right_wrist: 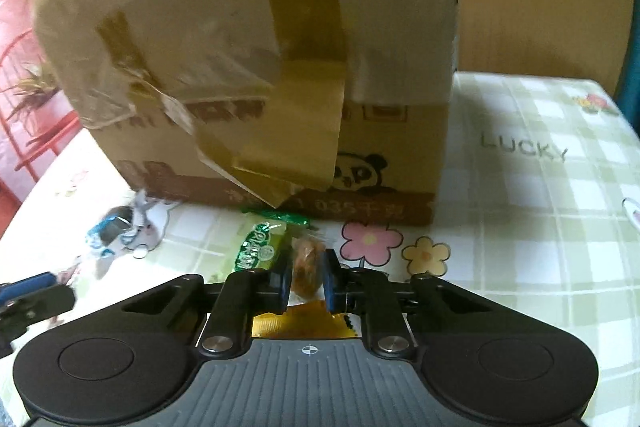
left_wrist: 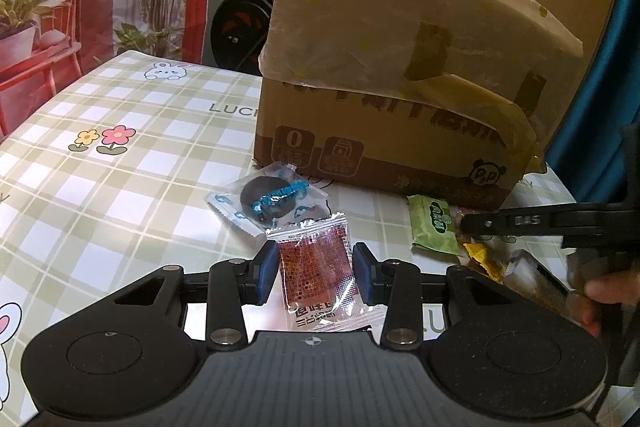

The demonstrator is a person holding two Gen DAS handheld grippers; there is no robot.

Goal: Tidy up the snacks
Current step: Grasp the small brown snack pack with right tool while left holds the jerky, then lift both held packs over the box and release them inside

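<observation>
The checked cloth (right_wrist: 540, 187) on the surface carries the word "LUCKY" in grey. The cardboard box (left_wrist: 360, 131) shows a boxed "0" and a panda logo lettered "P P"; its lower band reads "035". The right gripper's arm (left_wrist: 528, 221) is marked "DAS".

Right tool (right_wrist: 306, 277) clamped on brown snack (right_wrist: 307, 267); green packet (right_wrist: 260, 247) beside; cardboard box (right_wrist: 248, 67) behind on checked tablecloth (right_wrist: 520, 227).

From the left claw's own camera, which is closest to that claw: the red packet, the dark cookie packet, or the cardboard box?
1. Red packet, between the left claw's fingers.
2. Dark cookie packet, just beyond, slightly left.
3. Cardboard box, farthest, behind both.
</observation>
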